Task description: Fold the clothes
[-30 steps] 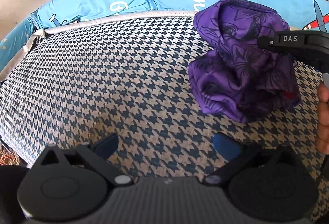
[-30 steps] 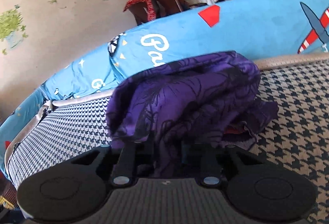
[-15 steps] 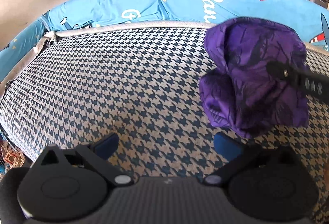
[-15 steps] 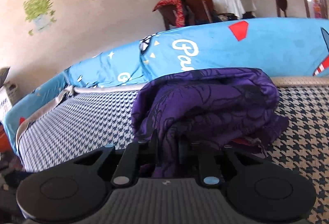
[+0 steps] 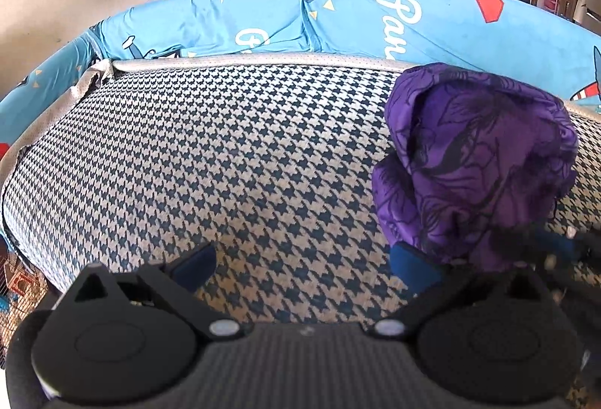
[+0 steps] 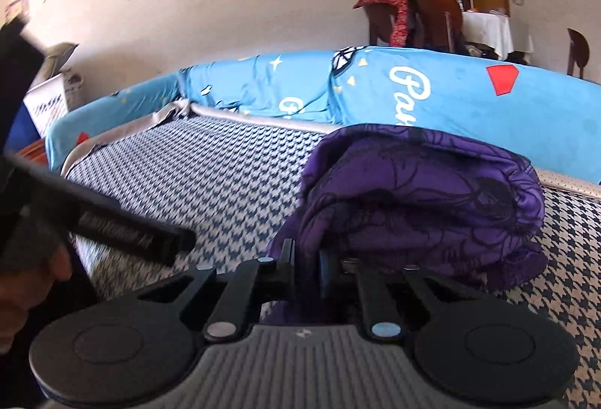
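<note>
Bed [image 5: 225,164] with houndstooth cover is filling both views; blue cushion [image 5: 375,14] is running along its far edge.

Garment [image 6: 420,198], purple with dark floral print, is sitting bunched in a rolled lump on the bed's right part, one fold reaching into the right tongs.

Right tongs [image 6: 306,266]: jaws are closing, nearly together, with a pinch of purple cloth between them; pads are pressing on the fabric, so it is gripped.

Left tongs [image 5: 300,266]: jaws are standing wide apart, empty, hovering above bare cover just left of the garment.

Handling judgement: thin, soft, light cloth, probably somewhat slick; it is going to sag and slide rather than hold shape. A bunched pinch risks taking several layers. Better hold: a single hem or corner, one per tong, then spreading flat before folding.
</note>
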Demonstrator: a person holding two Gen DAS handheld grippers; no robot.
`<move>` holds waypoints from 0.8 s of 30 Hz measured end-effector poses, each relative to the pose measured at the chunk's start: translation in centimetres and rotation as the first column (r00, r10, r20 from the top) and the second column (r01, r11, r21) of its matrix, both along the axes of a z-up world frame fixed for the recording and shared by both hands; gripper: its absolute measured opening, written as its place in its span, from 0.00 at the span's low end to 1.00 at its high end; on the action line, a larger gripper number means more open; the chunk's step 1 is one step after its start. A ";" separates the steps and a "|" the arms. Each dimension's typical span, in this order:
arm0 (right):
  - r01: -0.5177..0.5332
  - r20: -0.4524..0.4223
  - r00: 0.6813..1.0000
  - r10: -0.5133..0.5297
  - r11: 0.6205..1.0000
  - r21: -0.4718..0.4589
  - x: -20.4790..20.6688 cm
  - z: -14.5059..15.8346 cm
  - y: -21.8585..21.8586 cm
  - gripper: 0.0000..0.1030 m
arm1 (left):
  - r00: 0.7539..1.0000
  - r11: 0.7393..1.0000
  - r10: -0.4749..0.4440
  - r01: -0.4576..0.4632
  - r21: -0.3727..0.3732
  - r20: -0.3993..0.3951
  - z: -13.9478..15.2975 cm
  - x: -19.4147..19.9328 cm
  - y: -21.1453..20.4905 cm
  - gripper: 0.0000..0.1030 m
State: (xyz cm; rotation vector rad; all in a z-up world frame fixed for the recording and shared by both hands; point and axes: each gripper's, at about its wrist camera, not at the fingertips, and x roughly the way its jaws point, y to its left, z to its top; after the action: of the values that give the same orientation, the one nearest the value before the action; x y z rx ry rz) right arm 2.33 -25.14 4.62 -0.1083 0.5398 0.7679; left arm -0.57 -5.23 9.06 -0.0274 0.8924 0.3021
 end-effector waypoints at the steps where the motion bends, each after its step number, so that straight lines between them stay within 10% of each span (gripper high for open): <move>1: -0.010 0.001 1.000 0.010 1.000 -0.008 -0.4 -0.1 0.0 0.14 | 1.000 1.000 -0.005 0.005 -0.002 0.002 0.1 0.2 -0.1 1.00; 16: 0.023 -0.032 0.999 -0.026 0.996 -0.088 -1.2 0.5 0.0 0.16 | 0.997 0.996 -0.079 0.079 0.037 0.009 0.0 3.9 -3.1 1.00; 24: 0.074 -0.023 0.997 -0.076 0.996 -0.049 -1.7 2.1 -1.9 0.34 | 0.995 0.995 -0.081 0.084 0.052 -0.054 -2.9 5.7 -3.6 1.00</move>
State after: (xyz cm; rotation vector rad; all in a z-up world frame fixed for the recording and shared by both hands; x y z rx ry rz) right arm 0.58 -27.02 6.75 -0.1231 0.5830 0.6839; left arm 5.16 -8.79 6.14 0.0678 0.9333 0.2511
